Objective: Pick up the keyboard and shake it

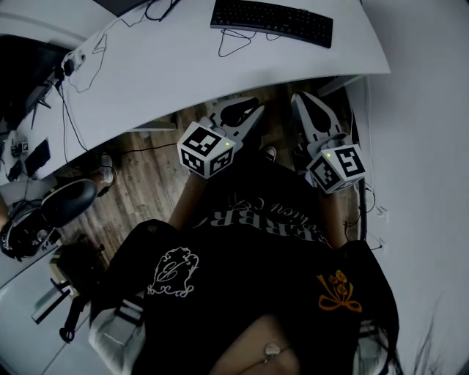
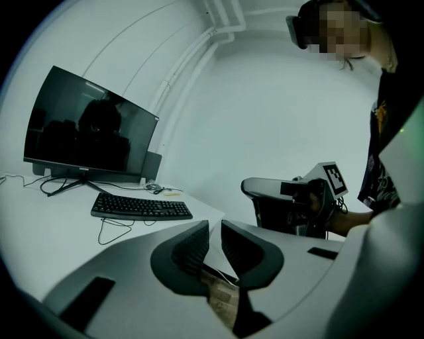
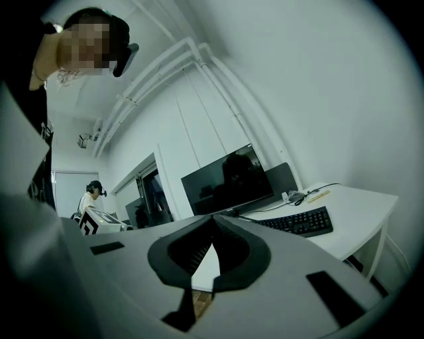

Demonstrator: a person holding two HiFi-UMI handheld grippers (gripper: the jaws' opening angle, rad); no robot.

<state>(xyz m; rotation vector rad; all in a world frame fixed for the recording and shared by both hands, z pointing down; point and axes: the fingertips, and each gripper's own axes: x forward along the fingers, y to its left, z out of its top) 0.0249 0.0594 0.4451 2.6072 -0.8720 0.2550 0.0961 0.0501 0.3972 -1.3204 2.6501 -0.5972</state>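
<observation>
Keyboard [image 1: 271, 20]: black, full-size, lying flat on the white desk [image 1: 183, 66] near its far edge. It is untouched, and neither tool is near it. Its thin cable [image 1: 233, 44] lies in a loose loop on the desk surface just in front of it. In the left gripper view a dark monitor [image 2: 89, 139] stands on its foot just behind the keyboard, with its screen off.

Left gripper [image 2: 214, 225]: held below the desk edge, over the wooden floor [image 1: 150, 172] and in front of the person's lap. Its jaws point towards the desk. They stand a narrow gap apart, and only the desk corner and floor show through the gap. The tool carries nothing.

Right gripper [image 3: 213, 218]: held beside the left one and a little apart from it, also short of the desk edge. Its jaw tips meet, so it is closed, and it is closed on nothing. Its own view looks level across the desk towards the monitor and keyboard.

Both tools are well apart from the keyboard, with the near strip of bare desk between.

Surroundings: black clothing [image 1: 256, 256] with pale and orange print fills the lower part of the head view. At the left of that view is a dark rounded object [image 1: 69, 201]. It is possibly a chair seat, but the picture is too dim to confirm this. In the right gripper view a second person [image 3: 89, 192] stands in the far background.
</observation>
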